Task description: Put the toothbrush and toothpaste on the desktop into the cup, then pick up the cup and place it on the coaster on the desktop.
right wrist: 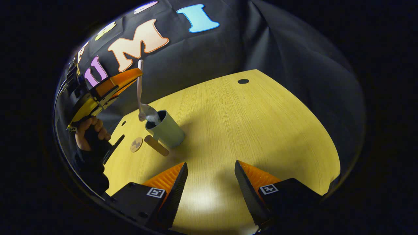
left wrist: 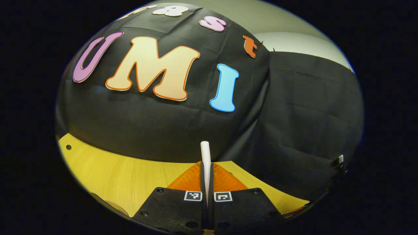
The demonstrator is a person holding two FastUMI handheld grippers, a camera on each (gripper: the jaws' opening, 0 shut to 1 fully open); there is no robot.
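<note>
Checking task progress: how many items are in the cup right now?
1 visible: the toothbrush, head down in the cup, handle clamped by the left gripper. The cup's inside is mostly hidden, so the toothpaste may already be in there; can't tell.

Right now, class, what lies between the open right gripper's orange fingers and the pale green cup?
In the right gripper view, bare yellow wooden desktop separates the right gripper from the cup.

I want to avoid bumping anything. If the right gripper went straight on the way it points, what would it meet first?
Probably the bare desktop: the open right gripper tilts down toward it, with nothing between its fingers. The cup stands off to one side, though depth is uncertain.
</note>
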